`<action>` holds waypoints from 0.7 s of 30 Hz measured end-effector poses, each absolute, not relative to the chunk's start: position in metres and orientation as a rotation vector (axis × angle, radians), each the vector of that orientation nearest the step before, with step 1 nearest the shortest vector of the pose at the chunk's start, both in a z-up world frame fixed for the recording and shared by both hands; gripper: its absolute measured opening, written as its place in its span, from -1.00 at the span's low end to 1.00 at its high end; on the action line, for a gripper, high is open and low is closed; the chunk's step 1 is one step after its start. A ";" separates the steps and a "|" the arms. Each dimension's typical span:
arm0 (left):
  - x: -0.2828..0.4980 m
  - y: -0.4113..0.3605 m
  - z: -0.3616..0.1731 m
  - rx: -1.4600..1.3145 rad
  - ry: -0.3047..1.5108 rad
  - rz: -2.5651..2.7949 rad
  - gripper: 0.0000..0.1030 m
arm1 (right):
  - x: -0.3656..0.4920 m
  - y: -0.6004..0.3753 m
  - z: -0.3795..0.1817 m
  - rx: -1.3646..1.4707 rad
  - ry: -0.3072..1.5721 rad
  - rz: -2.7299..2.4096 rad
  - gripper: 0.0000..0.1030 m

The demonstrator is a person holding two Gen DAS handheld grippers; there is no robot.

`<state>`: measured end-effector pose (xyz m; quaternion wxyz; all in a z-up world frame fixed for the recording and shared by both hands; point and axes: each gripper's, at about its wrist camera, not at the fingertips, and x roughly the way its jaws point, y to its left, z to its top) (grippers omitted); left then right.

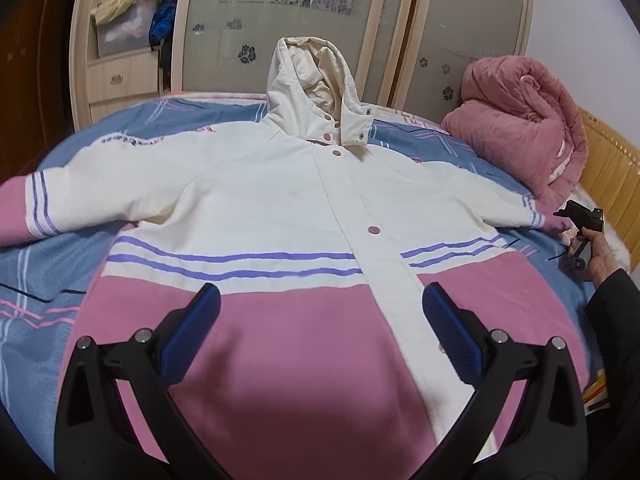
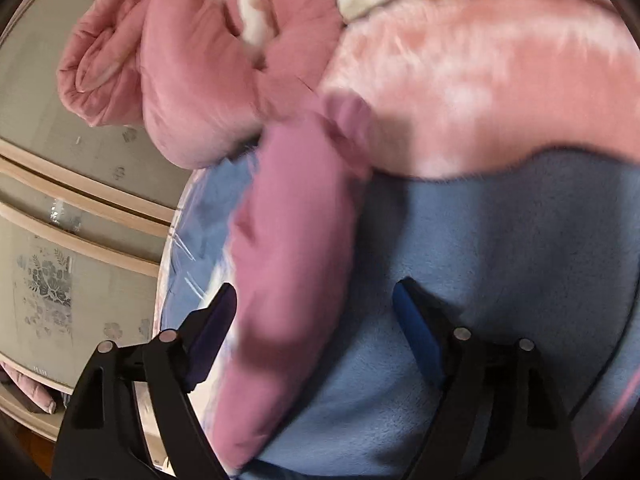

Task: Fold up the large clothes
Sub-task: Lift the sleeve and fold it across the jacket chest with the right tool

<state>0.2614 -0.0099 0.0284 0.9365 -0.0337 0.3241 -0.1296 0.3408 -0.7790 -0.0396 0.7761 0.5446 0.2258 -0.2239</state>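
A cream and pink hooded jacket [image 1: 280, 208] lies face up on the bed, sleeves spread, hood [image 1: 312, 80] toward the wardrobe. My left gripper [image 1: 320, 300] is open and empty above the pink hem. My right gripper [image 2: 316, 292] is open at the right sleeve's pink cuff [image 2: 296, 248]; the cuff lies between the fingers, not pinched. In the left wrist view the right gripper [image 1: 576, 220] shows small, held by a hand at the sleeve end [image 1: 554, 222].
The bed has a blue striped sheet [image 1: 36, 272]. A rolled pink quilt [image 1: 520, 120] lies at the far right by the wooden headboard [image 1: 616, 176]; it also fills the right wrist view [image 2: 180, 64]. A wardrobe [image 1: 280, 20] stands behind the bed.
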 end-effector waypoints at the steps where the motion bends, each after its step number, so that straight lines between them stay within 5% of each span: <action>1: 0.261 -0.010 0.028 -0.059 0.661 -0.259 0.96 | 0.340 -0.779 -0.039 1.161 0.464 -0.484 0.11; 2: 0.262 -0.010 0.027 -0.050 0.662 -0.253 0.96 | 0.341 -0.779 -0.038 1.157 0.450 -0.458 -0.56; 3: 0.262 -0.009 0.026 -0.050 0.666 -0.251 0.96 | 0.341 -0.779 -0.038 1.167 0.442 -0.447 -0.77; 10: 0.264 0.009 0.030 -0.099 0.659 -0.229 0.96 | 0.339 -0.736 0.047 0.851 0.290 -0.495 -0.84; 15: 0.257 0.016 0.038 -0.146 0.641 -0.247 0.96 | 0.360 -0.587 0.159 0.266 0.144 -0.372 -0.85; 21: 0.251 0.015 0.044 -0.146 0.624 -0.249 0.96 | 0.392 -0.402 0.171 -0.047 0.170 -0.116 -0.83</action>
